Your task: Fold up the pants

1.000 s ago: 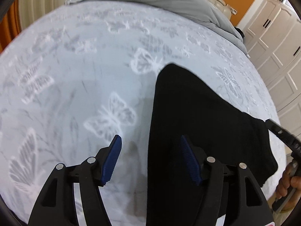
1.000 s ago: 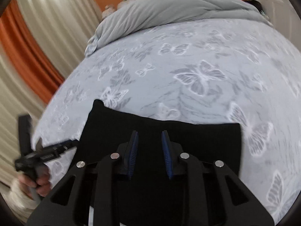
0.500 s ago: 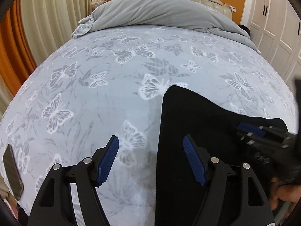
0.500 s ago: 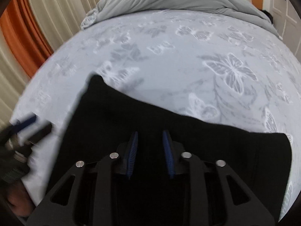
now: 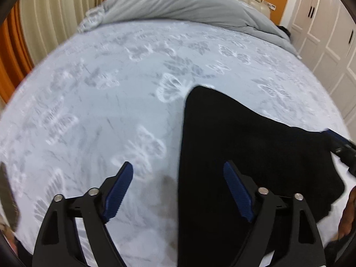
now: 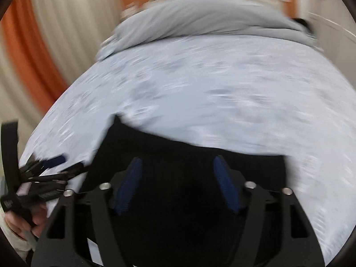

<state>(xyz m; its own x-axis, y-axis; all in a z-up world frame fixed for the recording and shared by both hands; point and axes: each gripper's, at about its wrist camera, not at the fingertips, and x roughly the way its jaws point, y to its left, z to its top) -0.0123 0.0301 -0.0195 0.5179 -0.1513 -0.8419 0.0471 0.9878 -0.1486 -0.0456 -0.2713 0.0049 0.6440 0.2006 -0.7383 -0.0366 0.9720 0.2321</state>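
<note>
Black pants (image 5: 240, 142) lie folded flat on the butterfly-print bedspread (image 5: 106, 102). My left gripper (image 5: 178, 173) hangs over their left edge, its jaws opening wide, one blue pad over the bedspread and the other over the cloth, gripping nothing. In the right wrist view the pants (image 6: 178, 146) spread dark below my right gripper (image 6: 178, 164), whose jaws are opening above the cloth without pressing on it. The left gripper (image 6: 51, 164) shows at that view's left edge, held by a hand (image 6: 26, 220). The right gripper's tip (image 5: 340, 140) peeks in at the left view's right edge.
A grey duvet (image 5: 184, 2) is bunched at the head of the bed before an orange wall. Cream and orange curtains (image 6: 44, 44) hang at the left. White wardrobe doors (image 5: 329, 35) stand at the right. A dark flat object (image 5: 7, 191) lies at the bed's left edge.
My right gripper's jaws have gone from nearly closed to wide apart, and it has lifted off the pants. The left jaws have widened a little. The pants stay flat.
</note>
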